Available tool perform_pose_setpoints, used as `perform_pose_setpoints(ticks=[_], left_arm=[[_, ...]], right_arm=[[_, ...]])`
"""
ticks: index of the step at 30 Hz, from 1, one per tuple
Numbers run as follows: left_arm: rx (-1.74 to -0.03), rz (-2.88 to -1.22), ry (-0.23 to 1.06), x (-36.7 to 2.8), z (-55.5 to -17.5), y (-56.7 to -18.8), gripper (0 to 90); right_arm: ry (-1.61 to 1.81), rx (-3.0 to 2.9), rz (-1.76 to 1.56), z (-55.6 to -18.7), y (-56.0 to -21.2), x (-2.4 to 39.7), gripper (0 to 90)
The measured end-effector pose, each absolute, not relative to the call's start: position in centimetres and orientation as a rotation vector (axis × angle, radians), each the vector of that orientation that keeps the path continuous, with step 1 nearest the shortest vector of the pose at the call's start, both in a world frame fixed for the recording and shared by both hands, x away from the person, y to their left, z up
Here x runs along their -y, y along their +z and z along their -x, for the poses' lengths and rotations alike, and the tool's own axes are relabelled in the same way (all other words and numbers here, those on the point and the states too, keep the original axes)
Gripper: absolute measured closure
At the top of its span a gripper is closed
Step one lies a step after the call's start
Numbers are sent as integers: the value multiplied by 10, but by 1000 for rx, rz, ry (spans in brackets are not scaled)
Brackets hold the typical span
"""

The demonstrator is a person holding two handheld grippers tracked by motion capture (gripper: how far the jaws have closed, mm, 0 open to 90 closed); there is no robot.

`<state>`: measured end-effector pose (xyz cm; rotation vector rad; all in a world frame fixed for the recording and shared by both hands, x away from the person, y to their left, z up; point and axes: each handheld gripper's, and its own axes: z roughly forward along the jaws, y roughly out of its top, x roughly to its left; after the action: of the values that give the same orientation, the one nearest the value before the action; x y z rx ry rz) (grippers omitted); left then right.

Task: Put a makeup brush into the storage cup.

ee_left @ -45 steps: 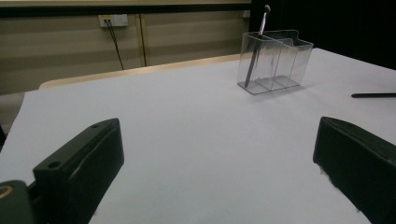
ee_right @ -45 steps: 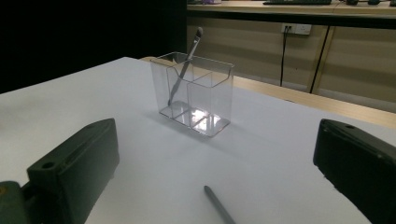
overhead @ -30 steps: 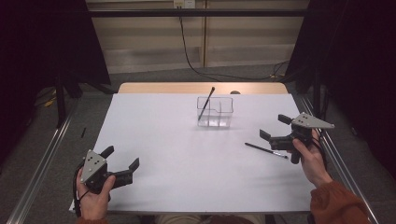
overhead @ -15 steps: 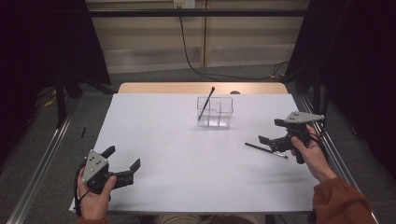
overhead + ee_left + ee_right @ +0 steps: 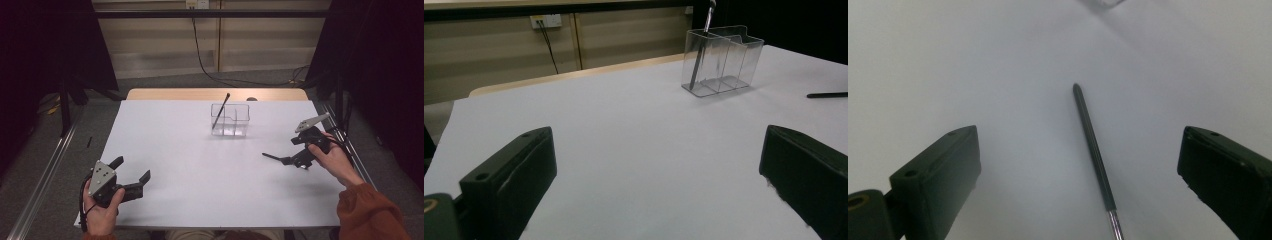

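On the white worktop (image 5: 190, 165), the pen (image 5: 1093, 147) lies flat between the wide-open jaws of the right hand-held gripper (image 5: 292, 159), untouched. Beyond stands a clear holder (image 5: 230, 120) with another pen (image 5: 220, 111) leaning inside. Near the front-left edge, the left hand-held gripper (image 5: 131, 176) rests open, well apart.

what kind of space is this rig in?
Likely a lab or data-collection bench: a white-covered table flanked by metal rails, black curtains on both sides, and a cable running to a wall socket.
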<state>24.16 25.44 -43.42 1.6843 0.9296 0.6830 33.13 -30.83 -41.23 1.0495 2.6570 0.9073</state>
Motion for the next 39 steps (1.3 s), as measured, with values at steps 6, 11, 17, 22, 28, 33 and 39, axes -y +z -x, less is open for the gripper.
perform_pose_setpoints(ticks=[6,11,17,22,28,33,39], left_arm=[[-929,-1685,673,-254,-242,-435,19],[-937,-1681,666,-255,-242,-435,19],[-931,-1686,668,-254,-242,-435,18],[-930,-1690,671,-254,-243,-435,19],[-930,-1687,673,-255,-242,-435,19],[-939,-1688,674,-255,-243,-435,19],[-939,-1691,666,-255,-243,-436,19]], right_arm=[[769,-2779,-1007,-334,-414,303,48],[653,-2821,-983,-340,-415,301,50],[498,-2870,-951,-346,-418,301,123],[406,-2906,-907,-350,-421,301,220],[297,-2935,-880,-355,-428,300,327],[243,-2957,-873,-356,-434,299,414],[216,-2959,-877,-360,-439,301,525]])
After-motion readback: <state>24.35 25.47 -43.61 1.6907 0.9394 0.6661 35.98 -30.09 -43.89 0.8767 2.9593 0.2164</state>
